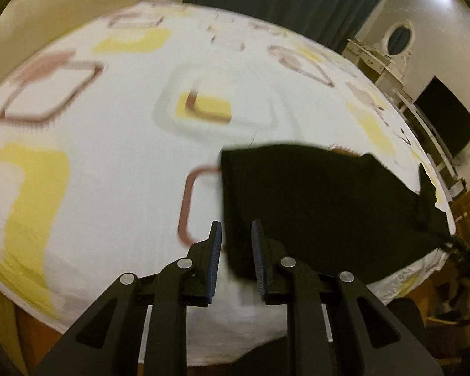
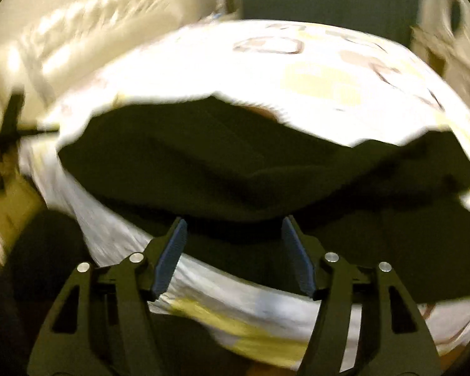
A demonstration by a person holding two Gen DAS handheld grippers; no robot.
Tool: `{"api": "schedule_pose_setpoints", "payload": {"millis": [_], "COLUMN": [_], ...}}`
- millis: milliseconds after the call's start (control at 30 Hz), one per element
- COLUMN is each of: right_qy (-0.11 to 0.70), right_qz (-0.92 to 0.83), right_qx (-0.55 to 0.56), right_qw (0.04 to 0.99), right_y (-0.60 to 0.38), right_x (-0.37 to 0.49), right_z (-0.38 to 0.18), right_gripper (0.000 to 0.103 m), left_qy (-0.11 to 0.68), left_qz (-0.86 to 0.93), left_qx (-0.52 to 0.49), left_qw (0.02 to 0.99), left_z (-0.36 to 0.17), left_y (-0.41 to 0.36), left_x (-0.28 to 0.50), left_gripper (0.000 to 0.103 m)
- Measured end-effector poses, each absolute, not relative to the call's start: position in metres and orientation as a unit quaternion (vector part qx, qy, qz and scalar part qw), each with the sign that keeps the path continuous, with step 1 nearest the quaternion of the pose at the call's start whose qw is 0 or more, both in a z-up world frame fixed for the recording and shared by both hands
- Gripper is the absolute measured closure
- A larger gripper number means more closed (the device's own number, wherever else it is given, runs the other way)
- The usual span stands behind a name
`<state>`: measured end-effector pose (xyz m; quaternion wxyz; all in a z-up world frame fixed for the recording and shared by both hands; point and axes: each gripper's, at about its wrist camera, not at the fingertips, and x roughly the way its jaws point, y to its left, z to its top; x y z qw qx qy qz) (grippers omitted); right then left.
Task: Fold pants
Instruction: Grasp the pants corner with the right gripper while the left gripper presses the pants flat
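The left gripper (image 1: 235, 228) has its claws close together, pinching a corner of the soft black cloth pants (image 1: 322, 206). The right gripper (image 2: 233, 222) is wide open and holds nothing. The pants lie on the white bed sheet with yellow and brown squares (image 1: 109, 156), near its edge. One pinch could slip, and the fold would go crooked

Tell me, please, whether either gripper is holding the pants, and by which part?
The left gripper has a narrow gap with an edge of the pants between its pads; whether it pinches cannot be told. The right gripper is open, holding nothing.
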<state>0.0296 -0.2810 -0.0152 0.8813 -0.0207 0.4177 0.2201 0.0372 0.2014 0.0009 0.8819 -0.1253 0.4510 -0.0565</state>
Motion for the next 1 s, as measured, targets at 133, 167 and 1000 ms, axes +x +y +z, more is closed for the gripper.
{"api": "schedule_pose_setpoints", "payload": {"millis": [133, 167, 1000], "right_qy": [0.404, 0.403, 0.547], "right_qz": [0.144, 0.117, -0.236], "right_qx": [0.112, 0.13, 0.177], "right_qw": [0.897, 0.898, 0.784], "right_y": [-0.372, -0.391, -0.538], "right_x": [0.054, 0.065, 0.357], "right_z": [0.016, 0.022, -0.056], "right_gripper": [0.033, 0.03, 0.036], "left_qy": [0.442, 0.442, 0.476], "left_qz": [-0.072, -0.086, -0.091], "left_qx": [-0.121, -0.12, -0.099], "left_qw": [0.886, 0.885, 0.869], "left_z": [0.016, 0.016, -0.043], "left_y": [0.171, 0.159, 0.07], "left_x": [0.055, 0.062, 0.105], "left_gripper": [0.064, 0.063, 0.053]}}
